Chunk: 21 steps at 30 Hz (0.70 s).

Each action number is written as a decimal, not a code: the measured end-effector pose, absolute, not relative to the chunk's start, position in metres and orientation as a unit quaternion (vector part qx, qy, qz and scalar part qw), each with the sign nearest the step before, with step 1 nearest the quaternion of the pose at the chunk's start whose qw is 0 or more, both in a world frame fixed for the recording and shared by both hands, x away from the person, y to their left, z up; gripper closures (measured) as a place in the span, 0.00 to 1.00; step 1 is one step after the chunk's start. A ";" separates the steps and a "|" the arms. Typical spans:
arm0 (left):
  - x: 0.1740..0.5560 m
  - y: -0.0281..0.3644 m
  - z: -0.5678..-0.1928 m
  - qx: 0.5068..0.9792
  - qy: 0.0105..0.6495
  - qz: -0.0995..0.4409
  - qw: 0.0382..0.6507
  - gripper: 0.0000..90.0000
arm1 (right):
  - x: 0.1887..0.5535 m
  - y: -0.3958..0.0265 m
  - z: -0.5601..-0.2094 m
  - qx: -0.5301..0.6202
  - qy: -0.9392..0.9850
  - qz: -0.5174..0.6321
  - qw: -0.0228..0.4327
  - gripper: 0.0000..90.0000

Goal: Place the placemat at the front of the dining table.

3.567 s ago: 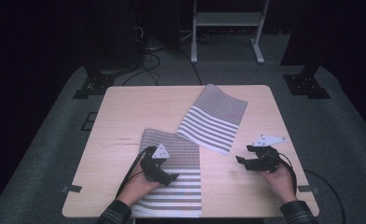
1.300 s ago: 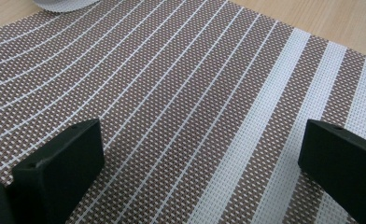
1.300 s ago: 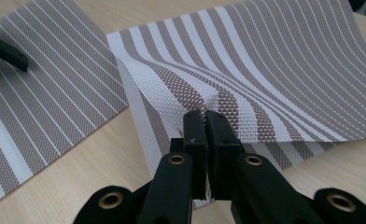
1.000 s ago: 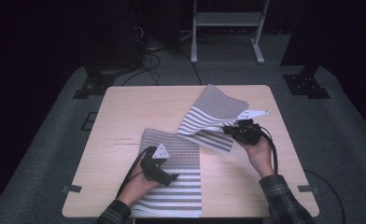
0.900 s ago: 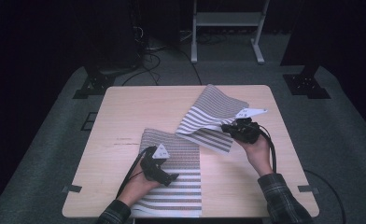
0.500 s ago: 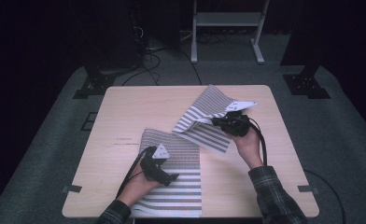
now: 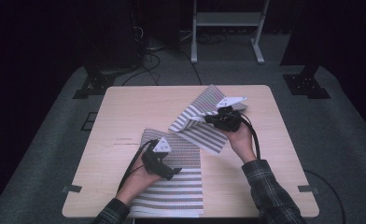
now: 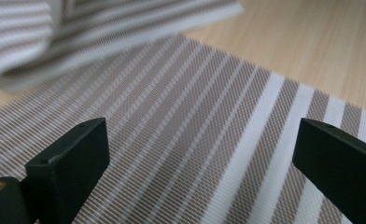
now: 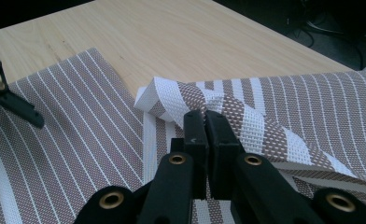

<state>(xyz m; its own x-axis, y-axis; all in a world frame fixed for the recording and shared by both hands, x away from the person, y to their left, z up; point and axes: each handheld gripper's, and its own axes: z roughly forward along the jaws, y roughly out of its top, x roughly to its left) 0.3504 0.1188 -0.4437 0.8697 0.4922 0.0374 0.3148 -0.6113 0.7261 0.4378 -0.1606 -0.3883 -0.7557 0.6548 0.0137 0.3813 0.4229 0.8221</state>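
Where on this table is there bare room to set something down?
Bare wood lies along the table's far-left part, beside the striped mat, and on the near-right corner. The middle is crowded: mat fold, left claw, right claw.

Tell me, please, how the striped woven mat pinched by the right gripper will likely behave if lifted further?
The striped mat will probably flop, since it already curls where the right gripper pinches it. It seems light: a small pinch raises the fold. Its open weave likely grips rather than slips.

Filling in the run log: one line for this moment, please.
left gripper: open, on near striped placemat | right gripper: shut on far striped placemat, edge lifted | wooden table
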 end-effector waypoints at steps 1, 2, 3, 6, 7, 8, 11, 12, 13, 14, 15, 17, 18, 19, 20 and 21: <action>0.353 0.119 -0.440 0.889 0.226 0.121 0.380 0.04 | 0.438 -0.159 -0.389 0.309 0.830 0.436 0.158 0.97; 0.355 0.119 -0.436 0.886 0.225 0.125 0.385 0.04 | 0.439 -0.158 -0.389 0.308 0.831 0.436 0.157 0.97; 0.359 0.120 -0.431 0.883 0.228 0.129 0.389 0.05 | 0.439 -0.157 -0.389 0.308 0.832 0.435 0.156 0.97; 0.368 0.120 -0.421 0.877 0.231 0.137 0.399 0.06 | 0.441 -0.154 -0.391 0.306 0.835 0.432 0.150 0.97; 0.373 0.119 -0.417 0.874 0.233 0.141 0.403 0.06 | 0.442 -0.153 -0.391 0.304 0.837 0.431 0.149 0.97; 0.377 0.119 -0.415 0.873 0.233 0.137 0.406 0.10 | 0.443 -0.151 -0.391 0.304 0.837 0.430 0.148 0.97; 0.390 0.114 -0.409 0.869 0.240 0.132 0.411 0.14 | 0.444 -0.147 -0.391 0.299 0.840 0.428 0.146 0.97; 0.394 0.113 -0.408 0.866 0.240 0.135 0.418 0.15 | 0.445 -0.146 -0.390 0.297 0.841 0.428 0.145 0.97; 0.396 0.112 -0.407 0.862 0.243 0.135 0.423 0.15 | 0.445 -0.145 -0.390 0.296 0.842 0.428 0.144 0.97; 0.400 0.111 -0.404 0.859 0.243 0.133 0.430 0.17 | 0.445 -0.144 -0.390 0.293 0.843 0.428 0.145 0.97; 0.404 0.109 -0.402 0.858 0.242 0.135 0.433 0.20 | 0.445 -0.143 -0.389 0.292 0.844 0.427 0.144 0.97; 0.410 0.107 -0.397 0.855 0.241 0.141 0.437 0.24 | 0.445 -0.141 -0.389 0.289 0.846 0.426 0.142 0.97; 0.413 0.106 -0.395 0.854 0.241 0.139 0.440 0.26 | 0.445 -0.140 -0.389 0.288 0.846 0.426 0.142 0.97; 0.416 0.105 -0.393 0.850 0.243 0.141 0.447 0.27 | 0.445 -0.140 -0.389 0.287 0.846 0.427 0.140 0.97; 0.418 0.104 -0.391 0.849 0.242 0.141 0.449 0.29 | 0.444 -0.139 -0.389 0.285 0.847 0.427 0.141 0.97; 0.421 0.102 -0.389 0.848 0.240 0.142 0.450 0.31 | 0.444 -0.139 -0.389 0.285 0.847 0.426 0.140 0.97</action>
<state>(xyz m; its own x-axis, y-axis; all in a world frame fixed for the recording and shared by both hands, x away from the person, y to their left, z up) 0.4213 0.1020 -0.3895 0.8448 0.5345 0.0252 0.2789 -0.4801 0.8317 0.4441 -0.1392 -0.3889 -0.7988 0.6016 0.0061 0.3632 0.4741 0.8021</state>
